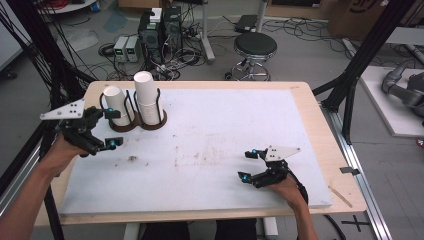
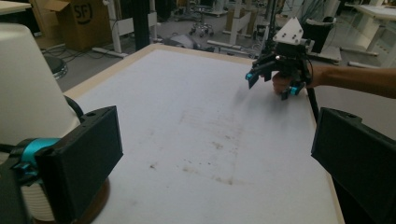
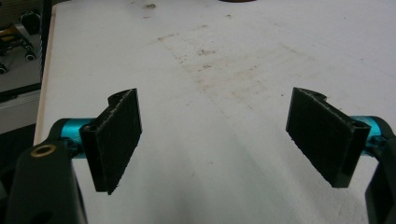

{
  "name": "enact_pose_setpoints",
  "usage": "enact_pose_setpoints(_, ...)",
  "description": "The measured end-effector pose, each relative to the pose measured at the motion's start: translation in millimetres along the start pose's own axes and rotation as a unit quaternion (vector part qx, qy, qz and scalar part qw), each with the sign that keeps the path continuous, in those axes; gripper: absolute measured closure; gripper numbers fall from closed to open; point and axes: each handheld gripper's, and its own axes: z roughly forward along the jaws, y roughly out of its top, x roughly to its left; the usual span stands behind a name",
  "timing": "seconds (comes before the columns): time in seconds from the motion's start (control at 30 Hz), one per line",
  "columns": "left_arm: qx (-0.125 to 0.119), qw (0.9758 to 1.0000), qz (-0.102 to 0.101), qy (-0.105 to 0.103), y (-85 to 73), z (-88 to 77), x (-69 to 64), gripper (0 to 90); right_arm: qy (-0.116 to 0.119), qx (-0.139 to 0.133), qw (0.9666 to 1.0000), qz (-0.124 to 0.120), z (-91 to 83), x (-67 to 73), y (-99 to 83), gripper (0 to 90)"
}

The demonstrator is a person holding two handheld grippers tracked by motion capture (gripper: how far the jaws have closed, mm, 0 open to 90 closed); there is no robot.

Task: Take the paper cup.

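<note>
Two white paper cup stacks stand upside down in a dark wire holder (image 1: 161,111) with a brown base at the mat's far left: a shorter stack (image 1: 114,101) and a taller one (image 1: 145,95). My left gripper (image 1: 112,129) hovers open just in front of the shorter stack, with nothing between its jaws. In the left gripper view that cup (image 2: 28,84) sits outside the left jaw of my left gripper (image 2: 215,149). My right gripper (image 1: 245,164) rests low on the white mat (image 1: 210,130) near the front right, open and empty. It stands across the mat (image 2: 271,84) and close over bare mat (image 3: 219,135).
The mat covers a wooden table (image 1: 320,125) and carries faint brown stains (image 1: 200,155) at its middle. Beyond the far edge stand a black stool (image 1: 255,47) and computer boxes (image 1: 160,30) with cables. Black frame posts (image 1: 350,85) flank the table.
</note>
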Motion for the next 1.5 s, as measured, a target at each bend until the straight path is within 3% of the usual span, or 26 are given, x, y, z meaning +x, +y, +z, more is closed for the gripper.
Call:
enact_pose_setpoints(0.07,0.000,1.0000,0.001,0.000,5.8,-1.1,3.4,1.8,-0.001,-0.001,1.0000,-0.002,0.2,0.1,0.0,18.8)
enact_pose_setpoints(0.2,0.005,0.9998,0.021,-0.001,35.1,-4.2,16.5,1.8,-0.004,0.000,1.0000,-0.002,0.4,0.5,0.1,18.8)
enact_pose_setpoints(0.37,0.006,0.9994,0.034,-0.004,57.7,-5.2,25.3,1.8,-0.006,0.002,1.0000,-0.005,0.8,1.0,0.3,18.8)
enact_pose_setpoints(0.4,0.010,0.9992,0.038,-0.005,69.2,-5.0,31.0,1.8,-0.007,0.002,1.0000,-0.005,0.8,1.0,0.3,18.8)
enact_pose_setpoints(0.63,0.018,0.9985,0.052,-0.003,100.6,-0.2,50.5,1.8,-0.011,0.002,0.9999,-0.006,0.7,1.6,0.3,18.9)
enact_pose_setpoints(0.77,0.019,0.9979,0.062,0.002,108.6,1.4,57.5,1.8,-0.010,0.004,0.9999,-0.002,0.6,2.2,0.3,18.8)
enact_pose_setpoints(0.83,0.033,0.9974,0.065,0.001,113.6,2.3,63.8,1.8,-0.012,0.002,0.9999,-0.004,0.8,1.6,0.2,18.8)
enact_pose_setpoints(1.07,0.042,0.9969,0.065,0.013,127.6,2.9,82.9,1.8,-0.012,0.003,0.9999,-0.003,1.0,1.2,0.4,18.8)
enact_pose_setpoints(1.27,0.073,0.9952,0.065,0.008,137.8,11.9,95.8,1.8,-0.010,0.004,0.9999,-0.001,1.1,1.2,0.4,18.8)
enact_pose_setpoints(1.43,0.114,0.9914,0.064,0.002,143.6,24.3,103.9,1.8,-0.010,0.004,0.9999,-0.002,1.3,0.6,0.5,18.8)
enact_pose_setpoints(1.5,0.134,0.9887,0.066,0.004,143.5,29.4,106.7,1.8,-0.010,0.005,0.9999,-0.001,1.4,0.5,0.5,18.8)
